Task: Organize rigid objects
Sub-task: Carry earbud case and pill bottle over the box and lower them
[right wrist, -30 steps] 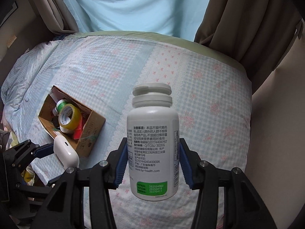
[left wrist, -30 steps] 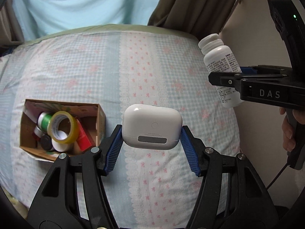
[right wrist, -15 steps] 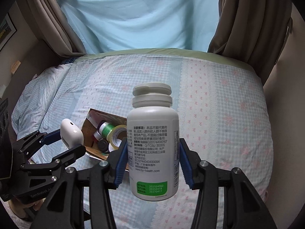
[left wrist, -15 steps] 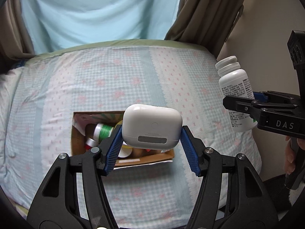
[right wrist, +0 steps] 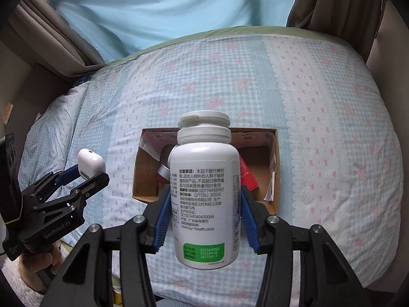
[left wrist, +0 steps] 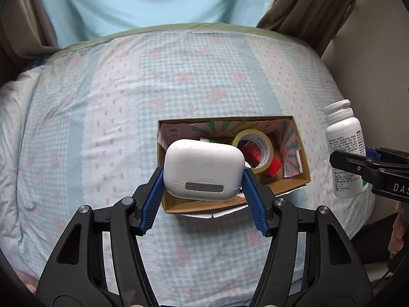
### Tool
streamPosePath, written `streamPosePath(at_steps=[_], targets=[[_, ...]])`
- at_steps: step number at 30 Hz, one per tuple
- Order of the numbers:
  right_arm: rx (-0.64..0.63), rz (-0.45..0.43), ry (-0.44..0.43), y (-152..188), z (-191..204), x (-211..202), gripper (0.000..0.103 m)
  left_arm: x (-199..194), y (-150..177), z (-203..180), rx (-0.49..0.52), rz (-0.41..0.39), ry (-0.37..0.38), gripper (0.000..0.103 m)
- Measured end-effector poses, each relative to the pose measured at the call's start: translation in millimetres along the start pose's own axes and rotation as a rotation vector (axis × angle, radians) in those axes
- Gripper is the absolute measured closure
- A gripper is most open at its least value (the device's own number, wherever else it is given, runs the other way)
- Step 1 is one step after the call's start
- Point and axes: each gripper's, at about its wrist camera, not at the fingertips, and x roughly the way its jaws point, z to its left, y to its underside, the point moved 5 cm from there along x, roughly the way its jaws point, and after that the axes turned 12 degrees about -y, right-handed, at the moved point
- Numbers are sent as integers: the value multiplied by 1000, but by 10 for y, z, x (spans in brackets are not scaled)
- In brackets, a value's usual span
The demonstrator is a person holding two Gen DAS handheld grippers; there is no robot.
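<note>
A bed filled most of the room, spread with a blue-checked bedsheet [left wrist: 107, 133] that carried bands of white scattered with small pink flowers. A green edge of mattress [left wrist: 179, 26] showed along its far side. Behind that hung a pale blue curtain [left wrist: 153, 0], drawn across the window, with heavier brown drapes [left wrist: 311, 7] gathered at either side. A plain beige wall [left wrist: 368, 58] stood to the right of the bed. The sheet lay a little rumpled towards the left, where it fell away over the edge.
</note>
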Motion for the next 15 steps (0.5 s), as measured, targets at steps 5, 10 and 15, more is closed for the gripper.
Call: streamPosePath(at_steps=[5,10,15], targets=[[7,38,44,11,-90,331,57,385,-51,68,-5,39,-10,46],[61,63,86,-48,-390,662,57,766,-85,36,30,75,-21,46],[116,104,125,-106,-732,962,57,1209,-22,-43,68,138,-30,46]])
